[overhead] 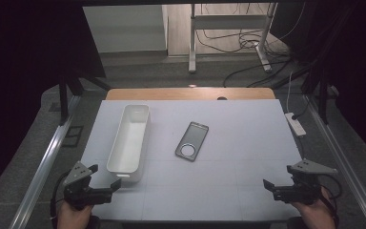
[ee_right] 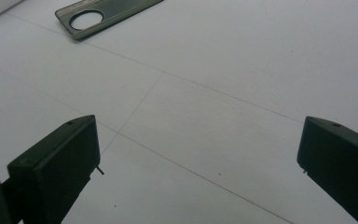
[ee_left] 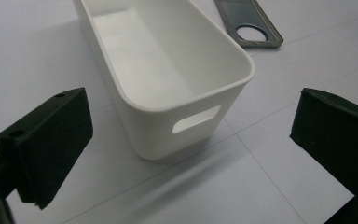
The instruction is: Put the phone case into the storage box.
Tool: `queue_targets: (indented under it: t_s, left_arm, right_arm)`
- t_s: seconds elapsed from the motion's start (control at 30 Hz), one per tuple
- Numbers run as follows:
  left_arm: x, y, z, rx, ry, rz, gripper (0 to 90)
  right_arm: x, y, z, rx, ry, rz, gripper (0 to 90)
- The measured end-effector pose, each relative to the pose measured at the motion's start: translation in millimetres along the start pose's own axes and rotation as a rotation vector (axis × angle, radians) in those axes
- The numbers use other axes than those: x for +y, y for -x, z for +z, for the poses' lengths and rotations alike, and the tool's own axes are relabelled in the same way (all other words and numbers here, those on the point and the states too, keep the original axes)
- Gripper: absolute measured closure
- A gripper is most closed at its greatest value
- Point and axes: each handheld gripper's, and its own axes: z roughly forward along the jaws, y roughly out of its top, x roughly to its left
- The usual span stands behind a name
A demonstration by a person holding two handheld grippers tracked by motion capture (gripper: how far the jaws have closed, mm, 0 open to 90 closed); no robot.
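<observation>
- Your left gripper [overhead: 106, 187] sits at the near left corner of the white table [overhead: 228, 143]; its jaws stand wide apart with nothing between them; they point at the near end of the white bin [overhead: 129, 137].
- In the left gripper view the white bin [ee_left: 168, 79] lies just ahead of the jaws, apart from both; it stands upright, empty, with a slot handle in its near end wall.
- Your right gripper [overhead: 279, 187] rests at the near right corner; its jaws are spread fully and hold nothing; bare table lies between them.
- The grey phone case [overhead: 191, 141] lies flat mid-table, just right of the bin and apart from it, its round hole toward you; it is well apart from both grippers.
- In the right gripper view the grey phone case [ee_right: 107, 15] shows far ahead at upper left.
</observation>
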Motion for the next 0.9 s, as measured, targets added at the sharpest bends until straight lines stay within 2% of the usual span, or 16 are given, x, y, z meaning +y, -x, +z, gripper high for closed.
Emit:
queue_targets:
  t_s: [0.13, 0.37, 0.47, 0.73, 0.9]
  left_arm:
    - [-0.2, 0.8, 0.9, 0.010, -0.006, 0.000, 0.0]
    - [-1.5, -1.4, -0.7, -0.002, 0.015, -0.015, 0.0]
    - [-1.2, 0.3, 0.1, 0.002, 0.005, 0.003, 0.2]
    - [-0.7, 1.5, 0.4, -0.003, 0.003, 0.017, 0.2]
    - [-0.4, 2.6, 1.0, 0.000, -0.002, 0.030, 0.3]
  right_arm:
    - [0.4, -1.4, 0.4, -0.004, -0.004, -0.011, 0.0]
    - [0.8, -3.6, 0.9, -0.018, -0.012, -0.026, 0.0]
    - [1.0, -4.4, 1.7, -0.017, -0.013, -0.036, 0.0]
    - [1.9, -3.9, 3.3, 0.000, -0.035, -0.036, 0.0]
    - [2.8, -4.6, 4.3, 0.008, -0.027, -0.044, 0.0]
